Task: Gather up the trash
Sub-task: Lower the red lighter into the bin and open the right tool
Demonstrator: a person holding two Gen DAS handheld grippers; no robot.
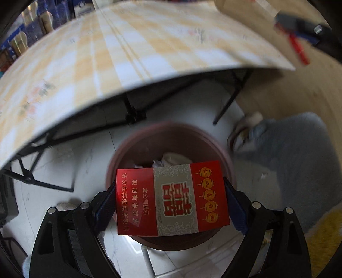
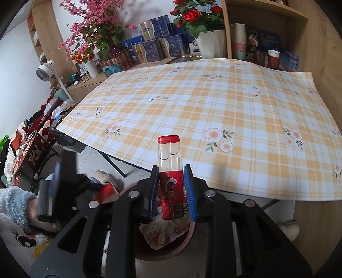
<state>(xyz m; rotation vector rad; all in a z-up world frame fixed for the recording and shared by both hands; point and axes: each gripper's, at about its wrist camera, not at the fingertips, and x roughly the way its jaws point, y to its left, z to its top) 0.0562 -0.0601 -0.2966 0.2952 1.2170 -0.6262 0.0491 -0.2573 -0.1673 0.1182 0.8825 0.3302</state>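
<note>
We list: glossy red card cigarette pack (image 1: 173, 197) between our left gripper's pads; smooth plastic bin (image 1: 128, 154) beneath it; clear-and-red glossy plastic lighter (image 2: 171, 175) in our right gripper; matt checked cloth (image 2: 213, 107) beyond.

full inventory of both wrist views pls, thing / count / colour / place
cigarette pack: 1, red with grey band, between the left gripper's pads, over the bin
lighter: 1, red with clear body, between the right gripper's pads
trash bin: 1, dark brownish-pink, on the floor beside the table, paper scraps inside
table: 1, yellow and white plaid cloth with flowers, top bare
potted flowers: several, pink and red, behind the table
paper cup: 1, red, shelf at far right
fan: 1, white, left
left gripper: black, blue pads, shut on pack
right gripper: black, blue pads, shut on lighter
</note>
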